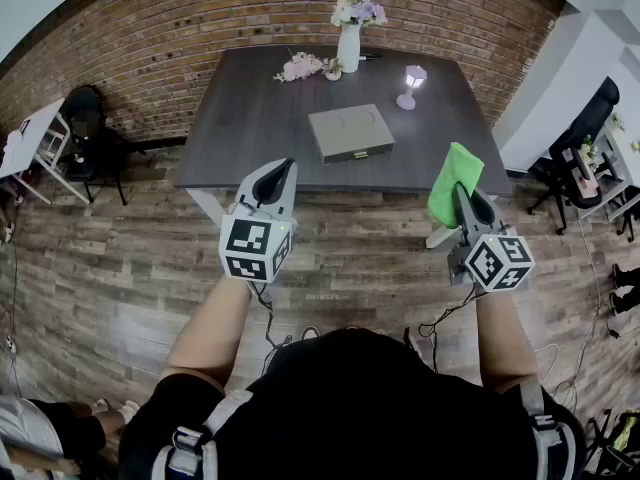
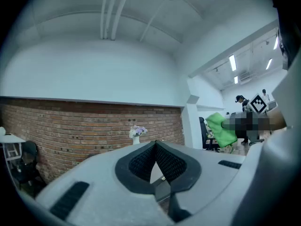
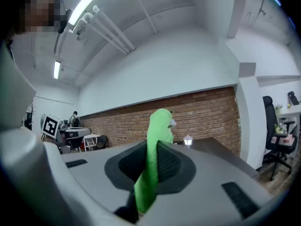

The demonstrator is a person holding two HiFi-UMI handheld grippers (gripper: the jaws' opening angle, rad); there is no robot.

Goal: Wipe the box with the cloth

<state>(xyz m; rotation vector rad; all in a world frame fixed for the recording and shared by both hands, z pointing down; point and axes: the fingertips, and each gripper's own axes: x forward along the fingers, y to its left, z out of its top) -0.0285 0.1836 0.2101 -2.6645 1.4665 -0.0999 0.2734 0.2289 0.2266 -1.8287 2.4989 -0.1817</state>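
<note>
The soft, limp cloth (image 1: 455,173), centre right, is pinched low by the right tongs (image 1: 463,192); the left tongs (image 1: 284,167) are closed on nothing.

The left tool (image 1: 283,168) and right tool (image 1: 463,193) are pale grey shells with black ribbed pads (image 2: 141,161), each carrying a cube (image 1: 255,248) of black-and-white square markers. Thin dark cables (image 1: 268,313) hang below them. The person wears a black top (image 1: 350,408) with grey straps (image 1: 195,448).
</note>
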